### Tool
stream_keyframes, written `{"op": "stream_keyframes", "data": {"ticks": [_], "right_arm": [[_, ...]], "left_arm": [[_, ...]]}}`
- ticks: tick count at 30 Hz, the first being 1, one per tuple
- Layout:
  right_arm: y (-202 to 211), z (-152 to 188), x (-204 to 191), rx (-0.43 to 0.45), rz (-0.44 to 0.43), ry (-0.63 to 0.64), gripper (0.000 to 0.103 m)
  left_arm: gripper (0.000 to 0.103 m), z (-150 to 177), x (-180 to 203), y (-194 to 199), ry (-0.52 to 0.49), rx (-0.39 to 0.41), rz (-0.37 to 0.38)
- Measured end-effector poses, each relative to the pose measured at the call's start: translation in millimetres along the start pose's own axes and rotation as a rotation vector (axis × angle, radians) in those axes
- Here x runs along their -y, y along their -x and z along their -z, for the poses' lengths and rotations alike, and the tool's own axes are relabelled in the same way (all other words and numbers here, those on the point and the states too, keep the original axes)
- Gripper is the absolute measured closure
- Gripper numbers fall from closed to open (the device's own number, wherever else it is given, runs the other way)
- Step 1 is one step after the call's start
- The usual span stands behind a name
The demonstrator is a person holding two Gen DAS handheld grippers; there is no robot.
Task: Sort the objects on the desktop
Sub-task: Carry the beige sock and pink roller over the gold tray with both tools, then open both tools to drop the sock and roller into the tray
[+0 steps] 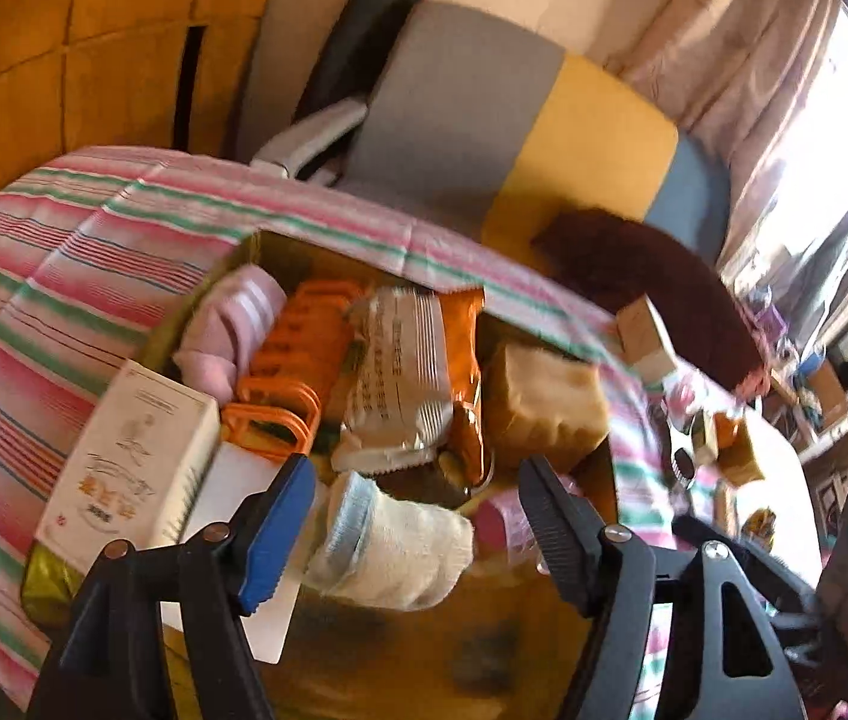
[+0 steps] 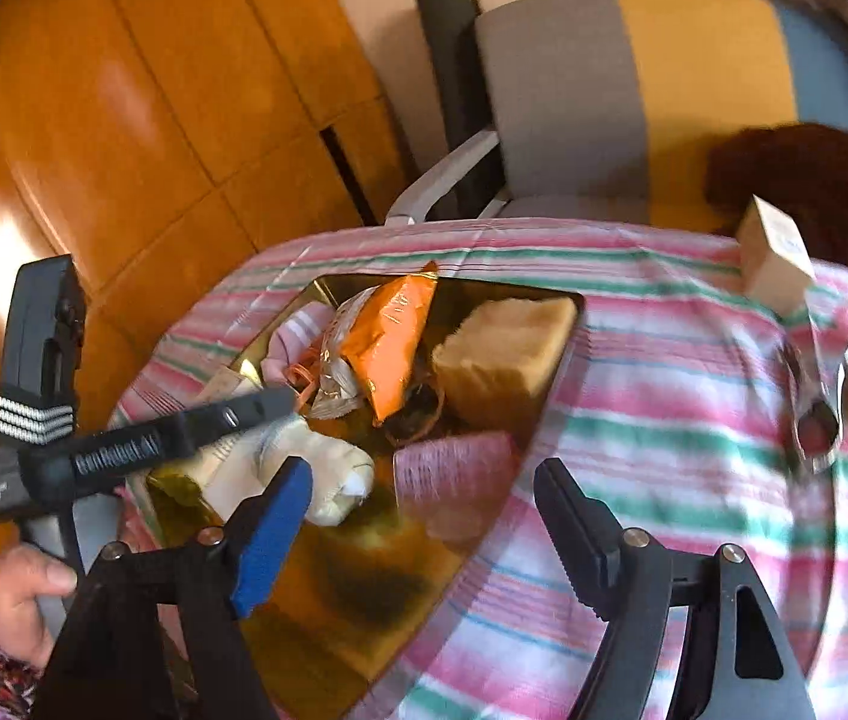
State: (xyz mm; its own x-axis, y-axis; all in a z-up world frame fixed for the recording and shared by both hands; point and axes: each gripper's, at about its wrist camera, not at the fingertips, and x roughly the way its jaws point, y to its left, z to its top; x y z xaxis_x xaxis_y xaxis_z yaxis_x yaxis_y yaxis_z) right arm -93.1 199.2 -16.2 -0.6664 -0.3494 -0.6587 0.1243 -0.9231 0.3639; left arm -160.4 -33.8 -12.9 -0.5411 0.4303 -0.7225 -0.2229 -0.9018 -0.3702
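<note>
Both grippers, left and right, tilt down over the gold tray on the desk, jaws apart and empty; white sock lies just below.

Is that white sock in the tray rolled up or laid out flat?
Rolled up. The white sock sits as a thick bundle inside the gold tray, its end tucked round.

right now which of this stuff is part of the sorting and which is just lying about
Part of the job: gold tray, white sock, orange snack packet, tan sponge block, white box.
Lying about: chair, striped tablecloth, curtain.
</note>
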Motion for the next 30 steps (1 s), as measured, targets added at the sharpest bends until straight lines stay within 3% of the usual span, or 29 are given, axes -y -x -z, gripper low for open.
{"op": "stream_keyframes", "data": {"ticks": [7, 16, 24, 30], "right_arm": [[32.9, 15.9, 22.7, 0.057, -0.012, -0.112, 0.026], [59.9, 39.7, 54.3, 0.080, 0.004, -0.223, 0.025], [84.2, 68.2, 95.0, 0.086, 0.077, -0.298, 0.025], [107.4, 94.0, 130.8, 0.103, 0.172, -0.346, 0.025]], "left_arm": [[0.031, 15.0, 14.9, 11.3, 0.026, 0.002, 0.034], [0.031, 54.1, 74.8, 15.2, -0.016, -0.051, 0.132], [0.031, 88.6, 134.6, 4.2, -0.145, -0.115, 0.193], [0.032, 114.4, 174.8, -9.5, -0.272, -0.170, 0.184]]}}
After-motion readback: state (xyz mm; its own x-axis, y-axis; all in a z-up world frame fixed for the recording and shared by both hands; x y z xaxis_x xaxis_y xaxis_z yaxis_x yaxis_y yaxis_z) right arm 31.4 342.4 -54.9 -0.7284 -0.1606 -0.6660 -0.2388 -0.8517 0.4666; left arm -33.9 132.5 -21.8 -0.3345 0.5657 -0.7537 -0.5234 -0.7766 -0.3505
